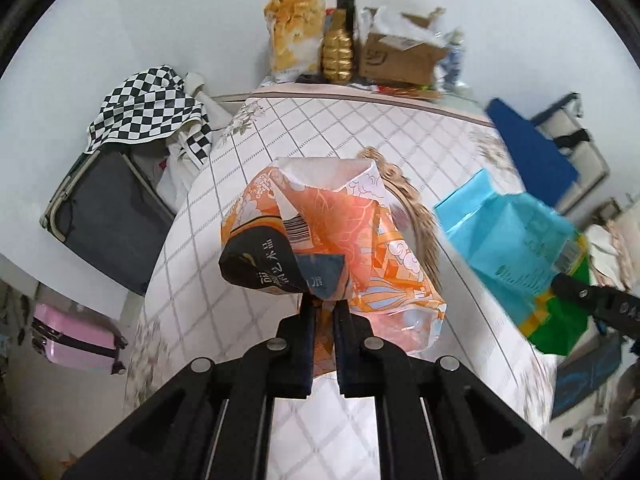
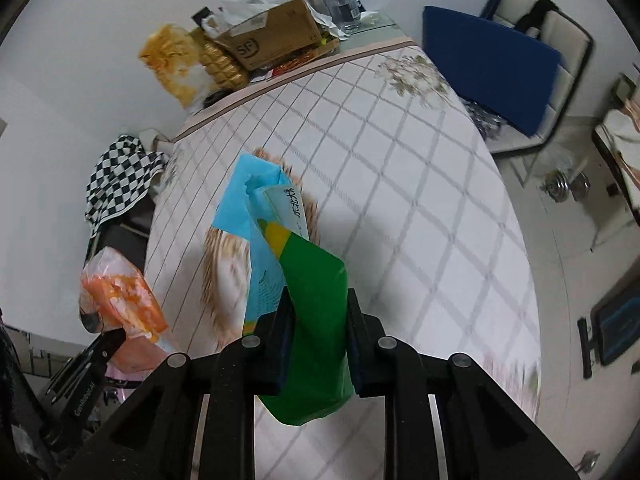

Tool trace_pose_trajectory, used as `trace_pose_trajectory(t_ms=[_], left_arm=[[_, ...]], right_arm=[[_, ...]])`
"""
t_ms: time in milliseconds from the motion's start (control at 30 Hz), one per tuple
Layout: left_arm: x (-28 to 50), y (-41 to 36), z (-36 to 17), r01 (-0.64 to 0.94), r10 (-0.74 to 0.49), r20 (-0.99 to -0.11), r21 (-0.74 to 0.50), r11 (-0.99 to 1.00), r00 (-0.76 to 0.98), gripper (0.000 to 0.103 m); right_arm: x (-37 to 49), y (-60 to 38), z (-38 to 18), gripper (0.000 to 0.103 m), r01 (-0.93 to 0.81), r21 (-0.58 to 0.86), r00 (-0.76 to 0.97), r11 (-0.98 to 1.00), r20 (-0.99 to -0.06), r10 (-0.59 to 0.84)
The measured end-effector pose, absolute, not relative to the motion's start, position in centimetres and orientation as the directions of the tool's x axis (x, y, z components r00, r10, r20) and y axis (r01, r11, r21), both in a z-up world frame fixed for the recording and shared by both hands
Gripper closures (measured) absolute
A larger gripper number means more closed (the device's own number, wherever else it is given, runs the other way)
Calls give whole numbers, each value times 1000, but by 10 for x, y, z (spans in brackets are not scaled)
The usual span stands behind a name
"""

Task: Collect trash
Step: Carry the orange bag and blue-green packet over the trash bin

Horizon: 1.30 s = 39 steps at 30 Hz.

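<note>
My left gripper (image 1: 325,304) is shut on an orange and white snack wrapper (image 1: 332,240) and holds it above the bed; the wrapper also shows in the right wrist view (image 2: 120,296). My right gripper (image 2: 318,300) is shut on a blue and green snack bag (image 2: 296,280), held above the bed; the bag also shows at the right of the left wrist view (image 1: 516,248). A round woven basket (image 2: 224,272) lies on the bed beneath both pieces, partly hidden.
The bed has a white grid-pattern sheet (image 1: 320,128). At its far end stand a cardboard box (image 1: 400,56), a gold bottle (image 1: 338,52) and a yellow bag (image 1: 296,28). A checkered cloth (image 1: 148,108) covers a chair at left; a blue cushion (image 2: 492,68) is at right.
</note>
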<state>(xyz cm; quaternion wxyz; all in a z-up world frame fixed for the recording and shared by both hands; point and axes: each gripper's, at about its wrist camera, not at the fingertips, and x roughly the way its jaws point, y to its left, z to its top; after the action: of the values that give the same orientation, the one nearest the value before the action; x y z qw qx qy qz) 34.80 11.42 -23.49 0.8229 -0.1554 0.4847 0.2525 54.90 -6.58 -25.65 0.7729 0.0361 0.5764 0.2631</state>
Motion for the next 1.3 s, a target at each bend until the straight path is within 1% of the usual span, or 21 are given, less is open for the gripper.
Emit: trace_pose_trajectory(t_ms=[167, 333, 467, 533, 633, 767, 900, 1100, 1133, 1200, 1300], left_arm=[[253, 87, -219, -498, 218, -859, -48, 866, 462, 98], [172, 54, -219, -399, 142, -872, -66, 914, 469, 98], [121, 25, -233, -341, 80, -902, -77, 937, 425, 98], [98, 9, -249, -311, 40, -919, -91, 946, 393, 97], [68, -9, -279, -299, -10, -943, -115, 947, 332, 97], [38, -28, -338, -322, -78, -974, -145, 936, 212, 97], [31, -41, -410, -359, -99, -988, -135, 924, 116, 97], [57, -38, -540, -434, -133, -991, -125, 892, 14, 94], [63, -37, -564, -440, -140, -990, -126, 889, 1, 93], [74, -35, -610, -444, -154, -988, -128, 887, -24, 93], [84, -36, -661, -437, -171, -985, -141, 888, -29, 90]], right_arm=[[429, -117, -237, 80, -314, 360, 240, 878, -865, 440], [310, -162, -227, 80, -268, 363, 262, 892, -864, 430], [217, -197, -237, 80, -236, 372, 216, 898, -881, 422], [182, -210, -245, 80, -236, 365, 196, 901, -890, 412], [129, -235, -272, 80, -216, 364, 135, 906, -908, 397], [80, -265, -337, 80, -167, 344, 11, 924, -936, 351], [58, -289, -421, 80, -105, 321, -80, 941, -946, 314], [64, -302, -569, 80, -9, 286, -145, 958, -948, 282], [67, -303, -596, 80, 16, 297, -151, 955, -943, 296], [76, -298, -639, 80, 24, 294, -163, 955, -942, 294], [85, -291, -705, 80, 19, 300, -180, 954, -937, 299]])
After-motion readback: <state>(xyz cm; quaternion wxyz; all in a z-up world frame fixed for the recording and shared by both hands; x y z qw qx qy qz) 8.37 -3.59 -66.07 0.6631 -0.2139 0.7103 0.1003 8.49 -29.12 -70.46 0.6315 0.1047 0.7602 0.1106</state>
